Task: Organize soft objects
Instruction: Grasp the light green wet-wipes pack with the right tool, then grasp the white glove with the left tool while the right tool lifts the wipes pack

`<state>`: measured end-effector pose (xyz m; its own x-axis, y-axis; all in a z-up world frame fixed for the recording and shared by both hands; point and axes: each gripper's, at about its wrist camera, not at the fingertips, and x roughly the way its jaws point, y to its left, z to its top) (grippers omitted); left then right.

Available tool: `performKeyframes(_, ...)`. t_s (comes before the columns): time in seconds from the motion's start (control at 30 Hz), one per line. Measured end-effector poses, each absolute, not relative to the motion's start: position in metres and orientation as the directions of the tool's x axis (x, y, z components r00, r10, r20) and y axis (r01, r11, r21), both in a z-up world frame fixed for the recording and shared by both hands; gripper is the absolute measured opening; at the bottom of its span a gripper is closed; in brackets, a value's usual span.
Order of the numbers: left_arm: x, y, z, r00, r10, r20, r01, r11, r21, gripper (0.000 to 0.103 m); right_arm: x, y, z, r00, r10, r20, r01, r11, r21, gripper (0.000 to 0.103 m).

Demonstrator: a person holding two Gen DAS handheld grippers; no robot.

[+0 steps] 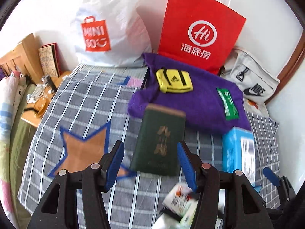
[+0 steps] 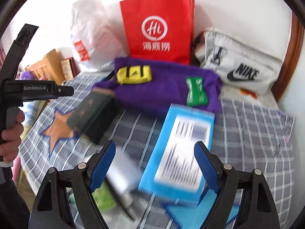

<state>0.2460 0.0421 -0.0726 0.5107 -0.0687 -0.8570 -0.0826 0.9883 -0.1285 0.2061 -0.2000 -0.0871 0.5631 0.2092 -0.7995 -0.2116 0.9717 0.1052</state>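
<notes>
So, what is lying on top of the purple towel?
On the purple towel lie a yellow pouch and a green packet. Whatever is beneath the towel is covered.

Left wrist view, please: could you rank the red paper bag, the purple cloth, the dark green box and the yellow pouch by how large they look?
1. Red paper bag and purple cloth: similar areas, too close to rank.
2. Dark green box, though it lies nearest the camera, which inflates it.
3. Yellow pouch, clearly smallest.
</notes>
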Motion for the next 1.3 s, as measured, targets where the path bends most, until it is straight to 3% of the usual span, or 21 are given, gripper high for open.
performKeyframes(0.23,0.196,0.052,-0.086,0.524,-0.027,-0.851,-0.104,0.990,-0.096,0.056,0.159,-0.187,-0.106,0.501,0.377,-0.779,-0.278,0.922,0.268,0.079)
performKeyframes(0.47,0.159,0.066,-0.108,0.514,-0.080,-0.854,-0.111,0.981,-0.158,0.056,0.132,-0.163,-0.125,0.482,0.424,-0.767,-0.323,0.900,0.294,0.079)
performKeyframes(0.63,0.142,0.070,-0.116,0.510,-0.096,-0.855,-0.103,0.980,-0.172,0.056,0.133,-0.144,-0.137,0.480,0.394,-0.784,-0.342,0.907,0.247,0.079)
performKeyframes(0.77,0.141,0.072,-0.121,0.502,-0.090,-0.860,-0.109,0.980,-0.166,0.056,0.142,-0.132,-0.153,0.442,0.379,-0.813,-0.341,0.909,0.239,0.068)
performKeyframes(0.87,0.143,0.074,-0.123,0.488,-0.079,-0.869,-0.120,0.980,-0.157,0.056,0.139,-0.132,-0.150,0.471,0.375,-0.798,-0.351,0.910,0.221,0.065)
performKeyframes(1.07,0.143,0.070,-0.123,0.491,-0.075,-0.868,-0.115,0.982,-0.149,0.056,0.119,-0.144,-0.128,0.500,0.434,-0.749,-0.376,0.888,0.264,0.065)
performKeyframes(1.3,0.138,0.054,-0.132,0.474,-0.108,-0.874,-0.091,0.981,-0.171,0.056,0.094,-0.188,-0.112,0.571,0.376,-0.730,-0.309,0.922,0.233,0.065)
